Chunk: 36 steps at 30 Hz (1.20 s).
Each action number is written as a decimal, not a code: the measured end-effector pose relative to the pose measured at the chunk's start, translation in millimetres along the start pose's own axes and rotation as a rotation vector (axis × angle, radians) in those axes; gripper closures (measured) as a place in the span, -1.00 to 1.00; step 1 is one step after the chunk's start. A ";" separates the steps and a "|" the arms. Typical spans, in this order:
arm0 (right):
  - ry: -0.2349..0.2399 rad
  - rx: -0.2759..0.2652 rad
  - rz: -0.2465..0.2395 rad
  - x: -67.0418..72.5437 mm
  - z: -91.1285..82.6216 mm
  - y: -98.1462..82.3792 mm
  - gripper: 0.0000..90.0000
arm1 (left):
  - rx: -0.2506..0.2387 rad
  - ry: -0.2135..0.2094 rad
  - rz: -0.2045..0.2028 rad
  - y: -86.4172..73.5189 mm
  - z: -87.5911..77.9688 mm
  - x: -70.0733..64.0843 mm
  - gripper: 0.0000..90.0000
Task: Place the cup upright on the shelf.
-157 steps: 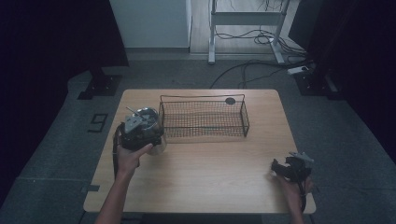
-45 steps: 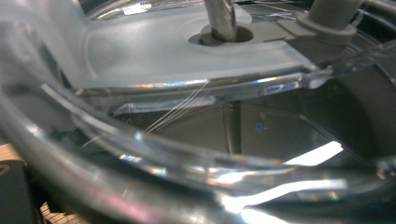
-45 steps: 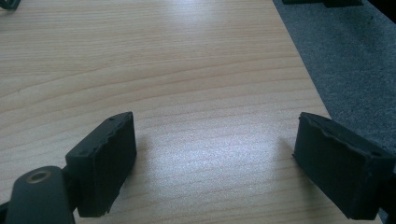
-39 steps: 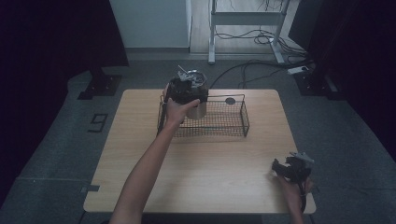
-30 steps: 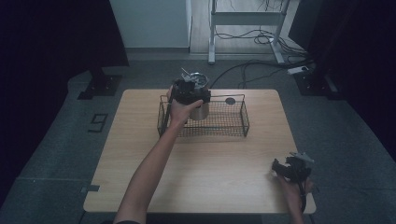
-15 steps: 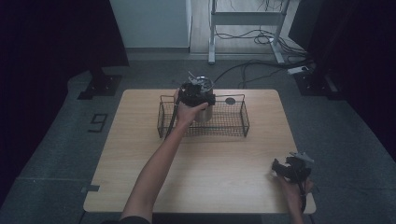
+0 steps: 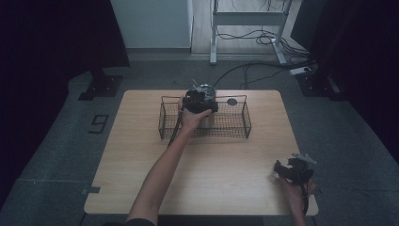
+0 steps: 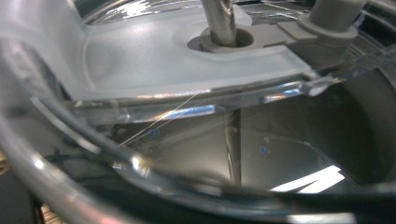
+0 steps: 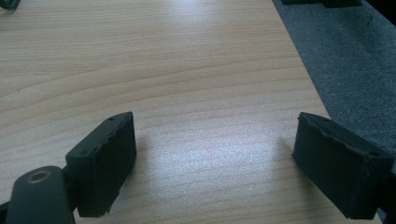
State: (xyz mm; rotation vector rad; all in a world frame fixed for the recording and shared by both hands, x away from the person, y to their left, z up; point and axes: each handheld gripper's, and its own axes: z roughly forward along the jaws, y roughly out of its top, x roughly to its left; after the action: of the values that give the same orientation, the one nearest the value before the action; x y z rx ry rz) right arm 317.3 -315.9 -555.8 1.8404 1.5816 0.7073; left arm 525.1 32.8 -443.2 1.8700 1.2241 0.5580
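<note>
1. Right now your left gripper (image 7: 201, 101) sits at upper centre of the high view, over the wire basket (image 7: 240, 123), carrying a shiny lidded container (image 7: 205, 112) into the basket's left-middle part.
2. Judging from that, the step in hand is setting the container down inside the basket. Lower it straight, keep it upright, and let its base meet the mesh floor before you let go.
3. Watch the near rail of the basket: your wrist crosses it, so come down vertically rather than dragging back toward the bottom of the frame.
4. In the left gripper view the clear lid (image 8: 187, 60) and metal wall of the container sit right against the lens. The jaws themselves are hidden, so I cannot tell how wide they stand; the carried container suggests they are clamped on it, but that is a judgement.
5. A small dark disc (image 7: 231, 101) lies on the table (image 7: 141, 188) just beyond the basket's far rail; steer clear of it.
6. Your right gripper (image 7: 295, 170) rests at lower right of the high view. Its jaws are spread wide over bare wood, grasping nothing.
</note>
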 end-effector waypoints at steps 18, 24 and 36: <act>0.000 -0.001 -0.001 0.0 0.0 0.0 -0.70 | 0.026 -0.008 0.002 -17.1 14.9 -4.5 -0.91; -0.001 0.000 -0.001 0.0 0.0 0.0 -0.70 | 0.019 -0.015 0.014 -19.8 14.6 -8.2 -0.91; -0.001 -0.001 -0.001 0.0 0.0 -0.1 -0.70 | -0.003 -0.012 0.060 -30.4 10.2 -12.5 -0.92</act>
State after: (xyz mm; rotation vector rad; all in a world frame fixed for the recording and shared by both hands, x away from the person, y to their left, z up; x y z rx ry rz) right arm 317.3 -315.9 -555.9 1.8388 1.5819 0.7065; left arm 510.6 23.7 -473.0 1.9101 1.1624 0.5798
